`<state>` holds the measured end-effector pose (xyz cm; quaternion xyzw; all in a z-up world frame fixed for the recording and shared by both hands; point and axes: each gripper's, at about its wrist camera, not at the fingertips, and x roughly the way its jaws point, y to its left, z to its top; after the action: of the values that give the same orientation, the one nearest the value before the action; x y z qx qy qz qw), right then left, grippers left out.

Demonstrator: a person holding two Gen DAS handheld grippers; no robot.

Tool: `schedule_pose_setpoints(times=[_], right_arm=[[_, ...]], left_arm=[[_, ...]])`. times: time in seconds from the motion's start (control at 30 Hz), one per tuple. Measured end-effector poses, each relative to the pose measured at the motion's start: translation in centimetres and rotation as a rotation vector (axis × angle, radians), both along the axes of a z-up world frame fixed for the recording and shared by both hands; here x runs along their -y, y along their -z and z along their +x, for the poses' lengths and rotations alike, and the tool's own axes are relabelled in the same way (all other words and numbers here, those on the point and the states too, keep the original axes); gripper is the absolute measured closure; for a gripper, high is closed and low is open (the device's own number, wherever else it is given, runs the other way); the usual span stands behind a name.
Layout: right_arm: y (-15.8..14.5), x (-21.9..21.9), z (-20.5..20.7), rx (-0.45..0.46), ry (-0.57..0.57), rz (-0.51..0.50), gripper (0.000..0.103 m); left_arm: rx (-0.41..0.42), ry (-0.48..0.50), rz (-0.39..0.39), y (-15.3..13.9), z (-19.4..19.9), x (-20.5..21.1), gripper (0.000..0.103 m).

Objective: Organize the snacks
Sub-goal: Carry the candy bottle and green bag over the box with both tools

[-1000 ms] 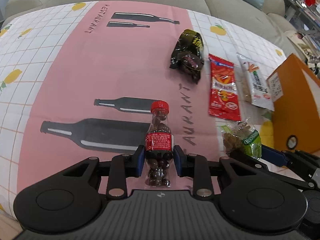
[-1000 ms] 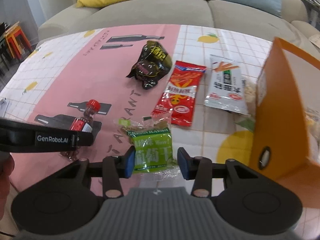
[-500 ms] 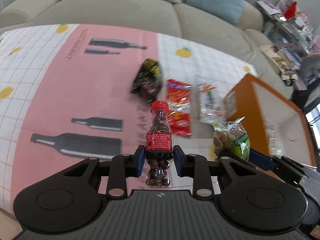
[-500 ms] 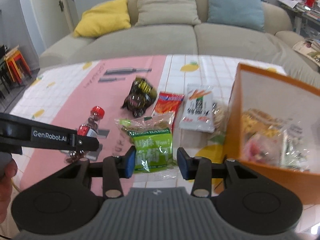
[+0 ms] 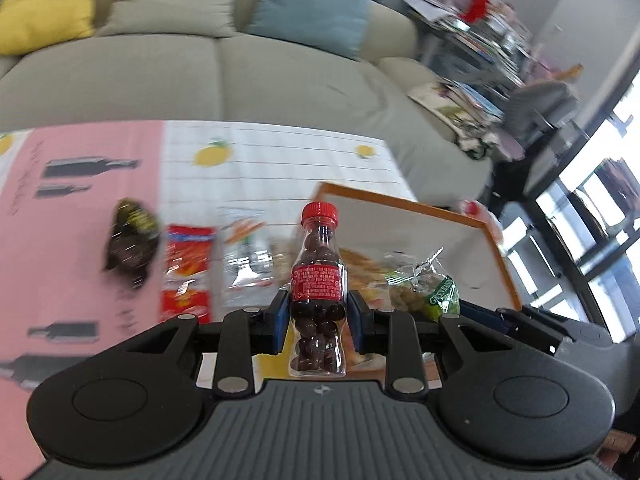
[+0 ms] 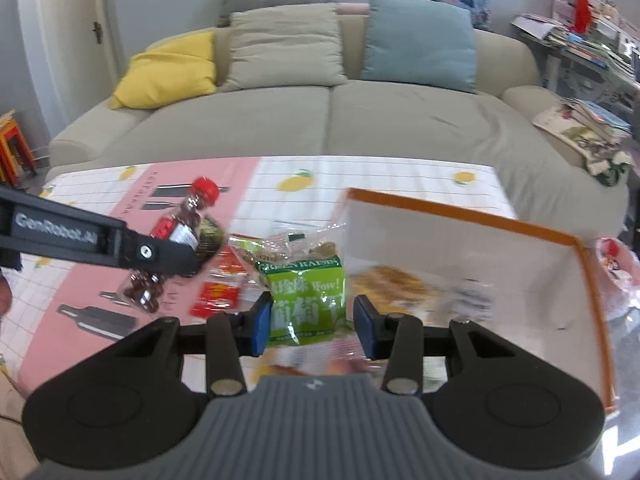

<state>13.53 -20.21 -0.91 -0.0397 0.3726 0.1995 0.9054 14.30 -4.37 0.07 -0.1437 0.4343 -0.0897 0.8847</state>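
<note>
My left gripper [image 5: 318, 326] is shut on a small red-capped bottle of chocolate balls [image 5: 318, 280] and holds it upright in the air, near the orange box [image 5: 404, 204]. My right gripper [image 6: 312, 322] is shut on a green raisin bag [image 6: 306, 300] and holds it above the table at the left edge of the orange box [image 6: 472, 224]. The bottle [image 6: 184, 232] and the left gripper's arm show at the left of the right wrist view. The raisin bag [image 5: 434, 290] shows right of the bottle in the left wrist view. The box holds several snack packets.
On the pink and white tablecloth [image 5: 276, 156] lie a dark snack bag [image 5: 130, 244], a red packet [image 5: 188, 272] and a clear white packet [image 5: 248, 260]. A beige sofa [image 6: 328, 120] with cushions stands behind the table. A cluttered shelf [image 5: 480, 36] is at the right.
Both grippers have lifted off the table with their snacks and moved right, toward the orange box. The views now tilt up to show the sofa.
</note>
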Motion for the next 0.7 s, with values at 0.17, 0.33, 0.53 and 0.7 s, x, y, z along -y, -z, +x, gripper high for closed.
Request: schedule_pose_setpoints(times=[0.17, 0.33, 0.53, 0.7], right_arm=[[-0.5, 4.1, 2.0, -0.009, 0.053, -0.072, 0.061], [0.4, 7.4, 4.3, -0.075, 0.092, -0.133, 0.062], [2.7, 9.9, 7.0, -0.165, 0.111, -0.217, 0.062], [4.6, 11.0, 9.1, -0.231, 0.092, -0.271, 0.062]], left_arm=[[-0.026, 0.090, 0.009, 0.7, 2.6, 3.9, 0.070], [-0.077, 0.174, -0.010, 1.9, 4.8, 7.2, 0.070], [-0.146, 0.264, -0.005, 4.1, 7.4, 11.1, 0.070], [-0.204, 0.298, 0.009, 6.1, 9.6, 13.2, 0.070]])
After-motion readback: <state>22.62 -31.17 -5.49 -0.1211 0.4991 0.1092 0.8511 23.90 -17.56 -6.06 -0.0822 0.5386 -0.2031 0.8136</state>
